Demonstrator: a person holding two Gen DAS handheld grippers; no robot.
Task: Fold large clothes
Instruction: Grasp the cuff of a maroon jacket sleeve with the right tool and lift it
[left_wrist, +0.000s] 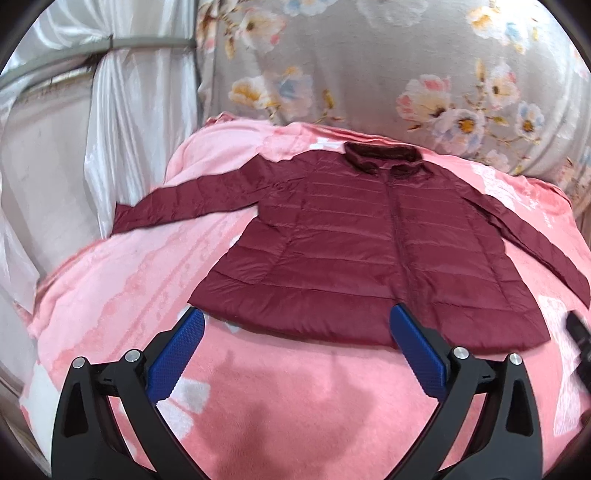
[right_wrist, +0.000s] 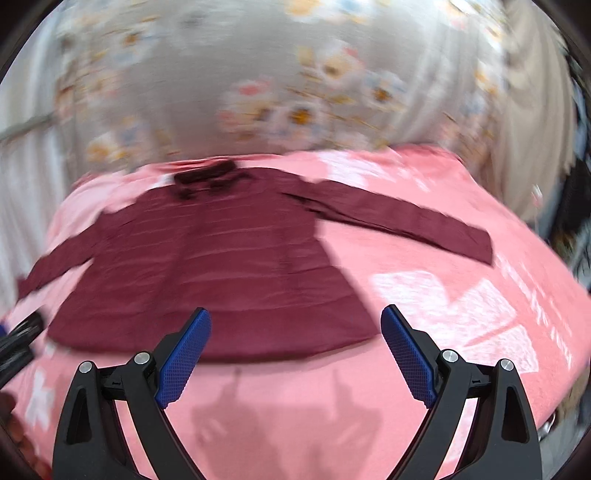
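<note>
Where floral bedding (left_wrist: 369, 74) backs blanket (left_wrist: 110, 277), jacket (left_wrist: 369, 240).

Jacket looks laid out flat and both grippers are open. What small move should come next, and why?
Probably bring the left gripper out to the left sleeve to fold it in. The jacket lies flat on the pink blanket, front up, both sleeves spread, nothing folded yet. Both grippers hover open near the hem, holding nothing; the right gripper could mirror it.

i find no readable text, label, brand or number; white marks on the pink blanket (right_wrist: 443, 295) before me are too blurred to read.
</note>
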